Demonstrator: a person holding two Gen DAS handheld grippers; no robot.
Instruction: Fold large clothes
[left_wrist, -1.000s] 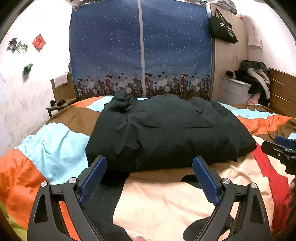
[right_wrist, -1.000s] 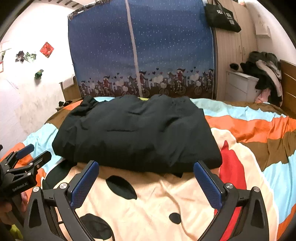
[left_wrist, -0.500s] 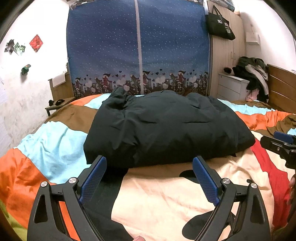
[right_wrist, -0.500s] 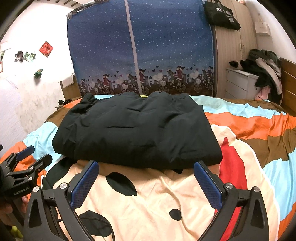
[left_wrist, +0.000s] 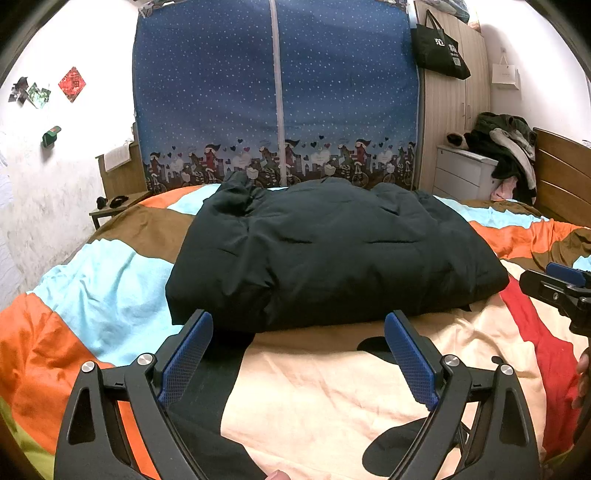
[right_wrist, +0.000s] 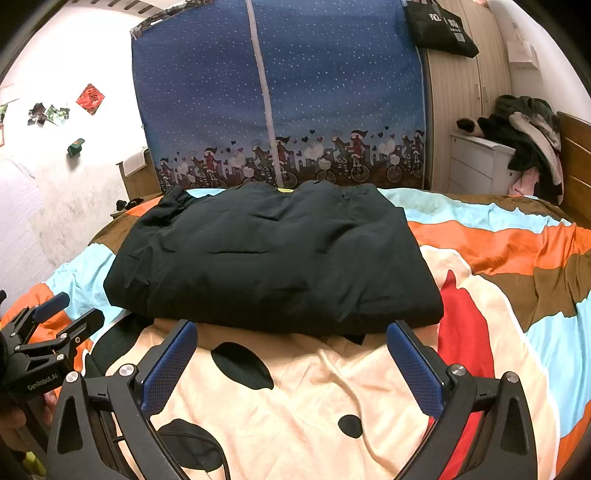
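Note:
A large black padded garment (left_wrist: 332, 251) (right_wrist: 273, 266) lies folded into a thick rectangle on the bed. My left gripper (left_wrist: 298, 325) hovers just in front of its near edge, open, with nothing between its blue pads. My right gripper (right_wrist: 291, 334) hangs in front of the garment's near edge too, open and empty. The right gripper (left_wrist: 561, 286) shows at the right border of the left wrist view. Low on the left of the right wrist view is the left gripper (right_wrist: 59, 314). Neither touches the garment.
The bed carries a colourful patchwork duvet (left_wrist: 110, 291) (right_wrist: 498, 258). Behind it stands a blue fabric wardrobe (left_wrist: 277, 92). A small side table (left_wrist: 114, 206) is at the far left. A white drawer unit (left_wrist: 461, 173) with piled clothes (right_wrist: 524, 129) and a wooden headboard (left_wrist: 561, 173) are at the right.
The garment's puffed-up top has sunk a little flatter. Both grippers stay open and in much the same place.

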